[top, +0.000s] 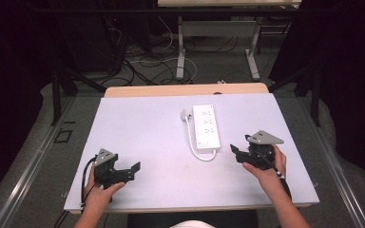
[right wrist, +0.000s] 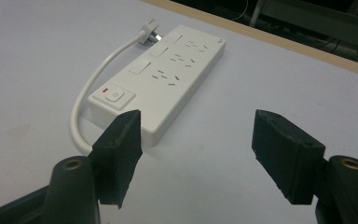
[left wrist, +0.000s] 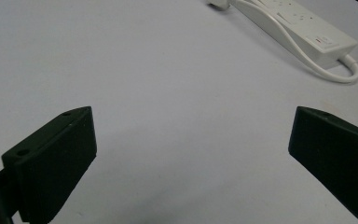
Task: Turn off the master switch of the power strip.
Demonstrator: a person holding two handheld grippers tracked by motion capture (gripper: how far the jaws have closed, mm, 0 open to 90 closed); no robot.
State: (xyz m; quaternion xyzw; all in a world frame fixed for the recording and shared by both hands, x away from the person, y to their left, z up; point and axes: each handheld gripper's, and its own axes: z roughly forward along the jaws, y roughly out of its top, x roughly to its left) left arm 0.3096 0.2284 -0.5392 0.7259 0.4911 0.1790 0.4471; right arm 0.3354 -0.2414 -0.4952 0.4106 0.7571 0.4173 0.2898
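Note:
A white power strip (top: 206, 125) lies flat on the table's middle, toward the far side; its short white cable (top: 193, 140) loops from the near end up its left side to a plug (top: 185, 115). In the right gripper view the power strip (right wrist: 168, 74) shows several sockets and a switch with a red light (right wrist: 113, 96). My right gripper (top: 238, 154) is open, just right of the strip's near end, jaws empty. My left gripper (top: 132, 171) is open and empty near the table's front left. The left gripper view shows the strip (left wrist: 303, 29) far off at upper right.
The table top (top: 152, 137) is a pale lavender sheet with a wooden strip (top: 185, 90) along its far edge. Beyond it, on the floor, are desk legs (top: 180, 52) and tangled cables (top: 138, 66). Dark curtains flank both sides.

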